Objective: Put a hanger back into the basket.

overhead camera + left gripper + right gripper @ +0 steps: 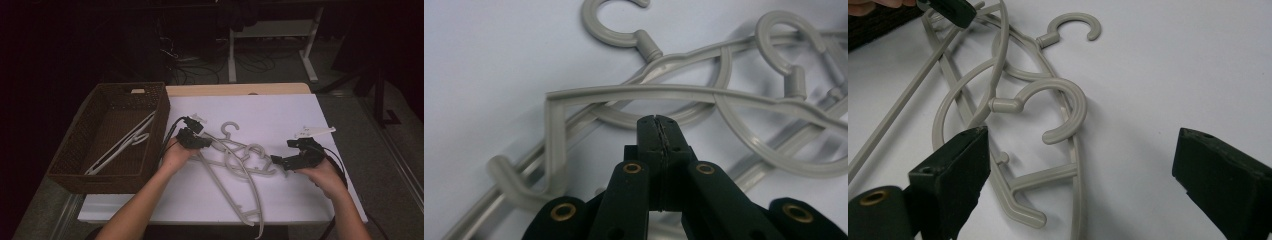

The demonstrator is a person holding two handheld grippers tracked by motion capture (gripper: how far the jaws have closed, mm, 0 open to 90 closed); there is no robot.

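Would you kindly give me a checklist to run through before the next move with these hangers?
1. Left tongs shut: ok, the jaws are pressed together.
2. A hanger caught in the left tongs: cannot tell; the tips sit right at a hanger bar, but no plastic is visible between the pads.
3. Right tongs open and ready: ok, the jaws stand wide apart.
4. Hangers separated on the table: not ok, they lie crossed and hooked through one another.
5. Basket has room: ok, it holds a lone hanger.
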